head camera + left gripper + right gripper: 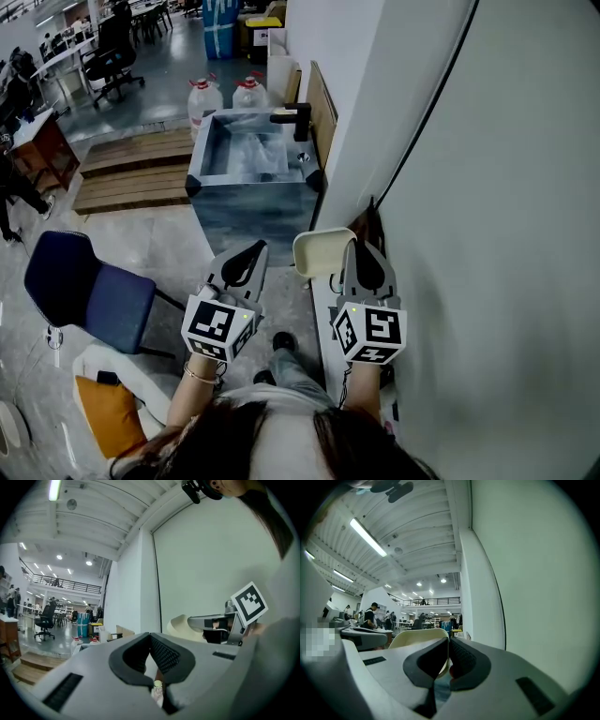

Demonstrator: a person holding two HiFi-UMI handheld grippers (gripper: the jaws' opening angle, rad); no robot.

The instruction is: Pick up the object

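A cream bowl (322, 252) hangs in the air in front of the white wall, gripped by its rim. My right gripper (352, 243) is shut on that rim. In the right gripper view the bowl (418, 637) stands up to the left of the jaws (449, 640), its edge pinched between the pads. To the left of the bowl, my left gripper (257, 247) is shut with nothing in it. The left gripper view shows its own tips (150, 635) meeting, and the bowl (179, 625) with the right gripper (191, 619) off to the right.
A blue-grey basin (208, 197) with a black tap (295, 118) stands ahead. Two water jugs (204, 95) sit behind it. A blue chair (82, 287) is at the left. A white wall (487, 216) runs close along the right. My feet (281, 343) show below.
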